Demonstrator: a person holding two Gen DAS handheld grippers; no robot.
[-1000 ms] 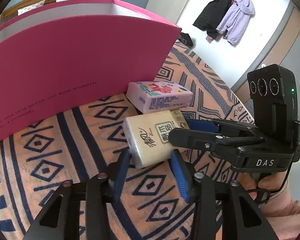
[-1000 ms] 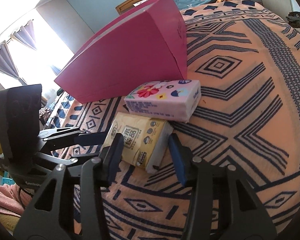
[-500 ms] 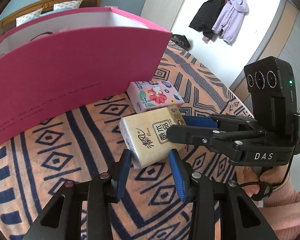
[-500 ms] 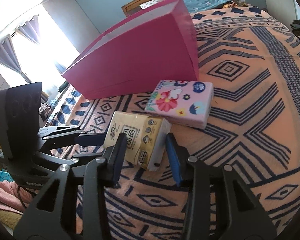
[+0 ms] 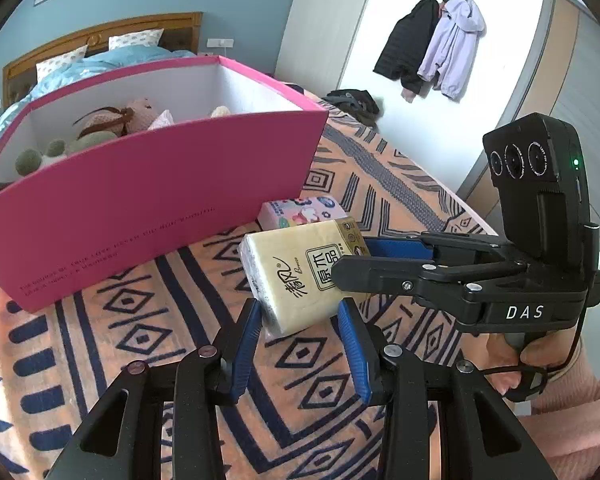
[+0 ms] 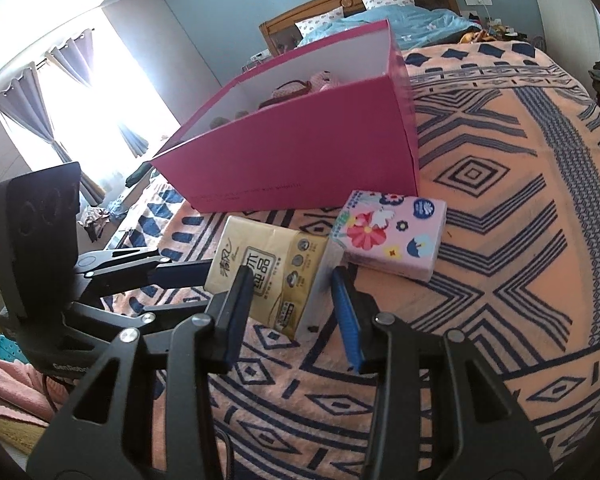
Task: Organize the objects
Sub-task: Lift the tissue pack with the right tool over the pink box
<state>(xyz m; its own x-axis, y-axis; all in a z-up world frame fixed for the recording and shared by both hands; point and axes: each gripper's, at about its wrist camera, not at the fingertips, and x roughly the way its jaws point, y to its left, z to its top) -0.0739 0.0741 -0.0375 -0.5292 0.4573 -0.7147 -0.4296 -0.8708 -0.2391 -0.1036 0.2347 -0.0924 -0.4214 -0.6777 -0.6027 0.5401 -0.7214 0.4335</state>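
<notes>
a bedroom with blue walls, and a bed (image 5: 140, 340) under a peach cover with navy diamonds serves as the work surface. the yellow tissue pack (image 5: 292, 276) sits low over that cover, just in front of the pink box (image 5: 140, 208). the left gripper (image 5: 300, 307) has its fingers nearly shut, blue pads pressed on the pack's near end. the right gripper (image 6: 291, 276) has just been closing its fingers, and they now pinch the pack's other end, one above and one below.

to my eye the step is carrying the pack into the box. both hands should rise together and keep it level, since a soft pack can buckle or slip. it must clear the box's near wall and come down beside the plush toys (image 5: 100, 128) inside.

the floral tissue pack (image 6: 392, 236) lies on the cover just behind, near the box corner. beyond are a wooden headboard (image 6: 340, 4), bright curtains (image 6: 16, 120) and coats (image 5: 432, 40) on a wall hook.
</notes>
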